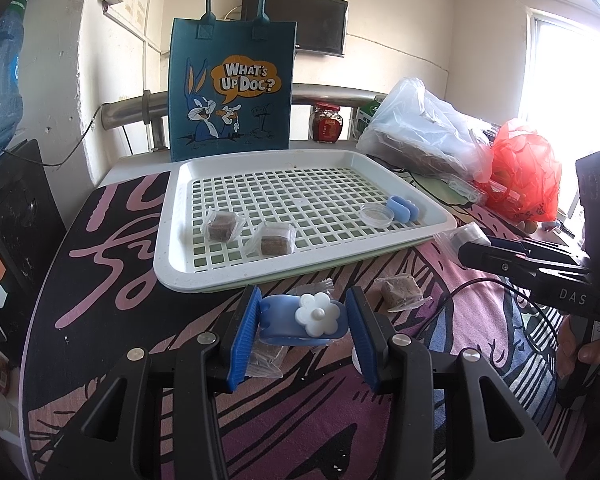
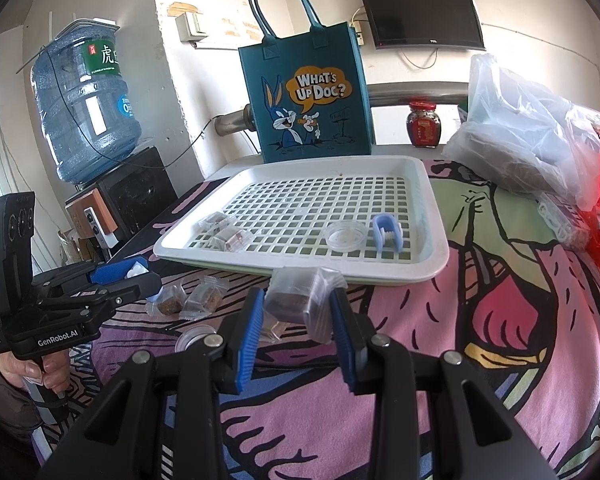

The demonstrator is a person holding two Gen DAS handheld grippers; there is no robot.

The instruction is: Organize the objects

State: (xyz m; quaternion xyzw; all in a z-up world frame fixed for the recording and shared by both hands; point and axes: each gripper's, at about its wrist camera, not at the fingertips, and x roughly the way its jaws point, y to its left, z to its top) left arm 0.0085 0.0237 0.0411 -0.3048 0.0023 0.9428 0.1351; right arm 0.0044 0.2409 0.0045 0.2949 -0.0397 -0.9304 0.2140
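My left gripper is clamped on a blue clip with a white flower, which hides most of a wrapped brown cube lying under it on the patterned cloth. My right gripper pinches another wrapped cube (its wrapper blurs the edges) just short of the white slotted tray. In the tray lie two wrapped cubes at left and, at right, a clear round lid beside a second blue clip. Behind stands a teal tote bag.
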